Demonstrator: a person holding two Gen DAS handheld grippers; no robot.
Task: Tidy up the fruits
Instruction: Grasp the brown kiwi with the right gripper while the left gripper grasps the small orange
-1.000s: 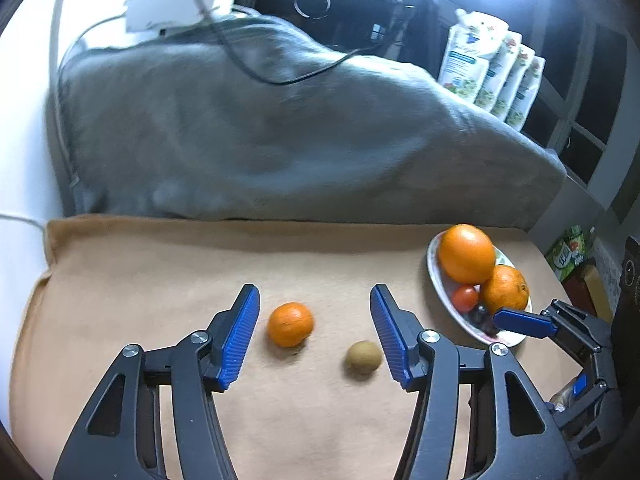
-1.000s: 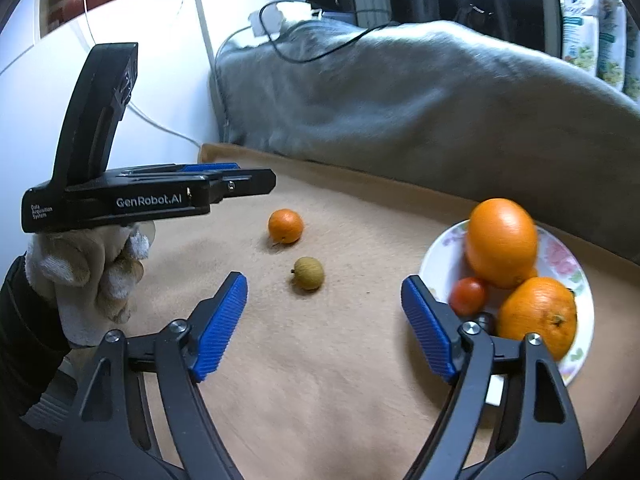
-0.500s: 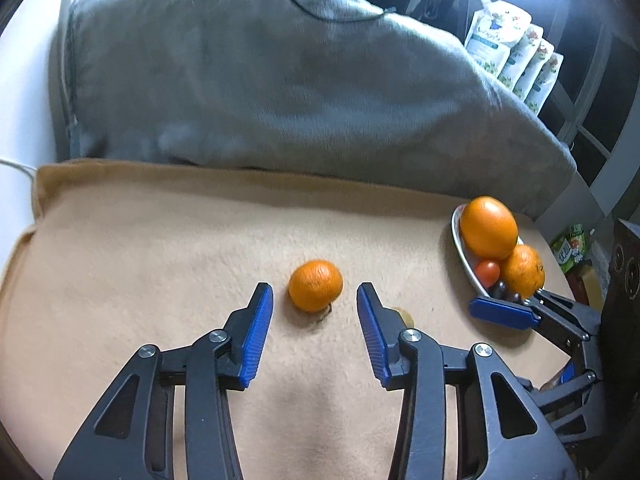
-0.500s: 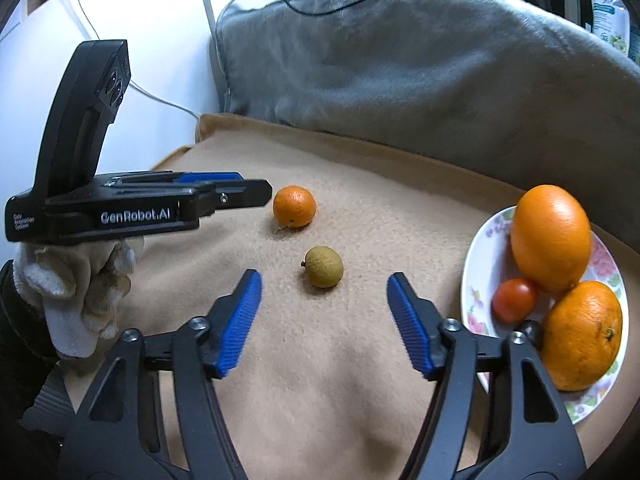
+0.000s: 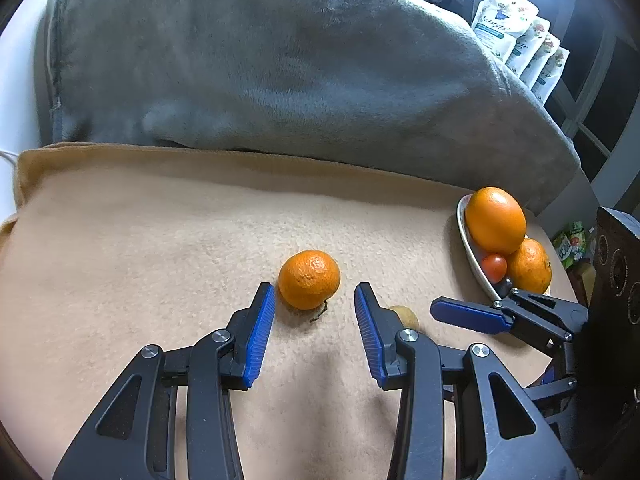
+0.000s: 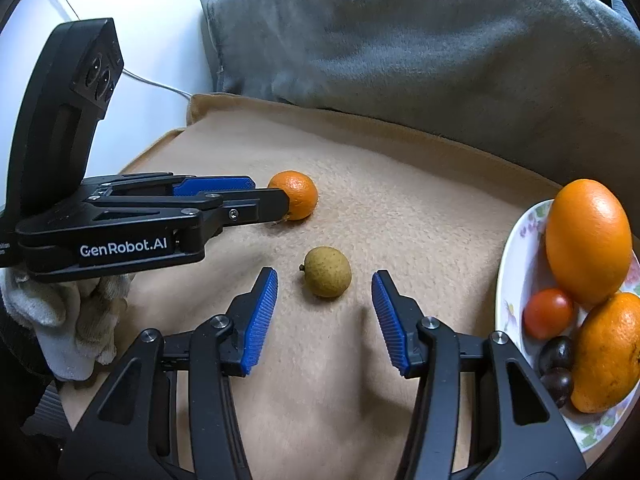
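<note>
A small mandarin [image 5: 309, 279] [image 6: 296, 196] lies on the tan cloth [image 5: 140, 260], just ahead of my left gripper [image 5: 314, 296] [image 6: 268, 196]. Its jaws stand apart on either side of the fruit's near half, pads not pressing it. A yellow-brown longan [image 6: 327, 272] [image 5: 408, 314] sits between the tips of my right gripper [image 6: 324, 280] [image 5: 468, 314], whose jaws are closing with a gap left on both sides. To the right stands a flowered plate [image 6: 508, 272] [image 5: 466, 232] with two oranges [image 6: 588, 240], a tomato [image 6: 548, 312] and dark small fruits [image 6: 556, 354].
A grey blanket [image 5: 280, 80] is heaped along the far edge of the cloth. Refill pouches [image 5: 520, 40] stand behind it at right. A white wall with a cable [image 6: 160, 80] borders the left. A gloved hand [image 6: 80, 320] holds the left gripper.
Both grippers came forward and lower toward the fruit. The left jaws narrowed around the mandarin; the right jaws narrowed around the longan. Neither fruit has moved.
</note>
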